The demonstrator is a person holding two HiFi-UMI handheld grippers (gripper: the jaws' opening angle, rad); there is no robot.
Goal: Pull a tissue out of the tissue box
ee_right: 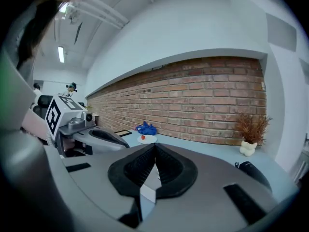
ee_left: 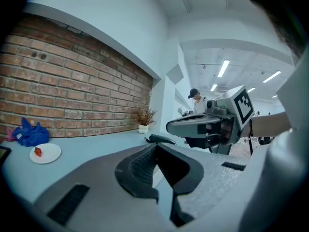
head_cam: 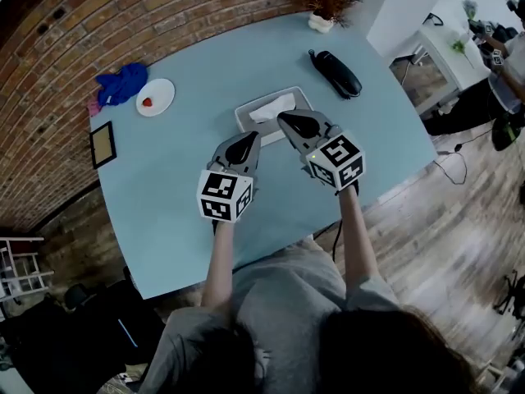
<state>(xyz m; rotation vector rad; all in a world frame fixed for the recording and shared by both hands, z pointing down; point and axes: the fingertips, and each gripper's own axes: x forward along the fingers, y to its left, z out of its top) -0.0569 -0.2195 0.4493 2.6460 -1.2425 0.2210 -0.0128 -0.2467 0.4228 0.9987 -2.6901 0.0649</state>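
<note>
The flat grey tissue box (head_cam: 244,115) sits mid-way across the pale blue table (head_cam: 180,203), a white tissue (head_cam: 275,107) puffed up from its opening. It lies straight ahead of both tools, its long side running across the person's front. The right gripper (head_cam: 287,119) has its nose at the box's near edge, just beside the tissue. The left gripper (head_cam: 246,140) hangs a little short, by the near-left corner. Both have their jaws pressed together, holding nothing, so I'd say the right one is better placed to open and pinch.
</note>
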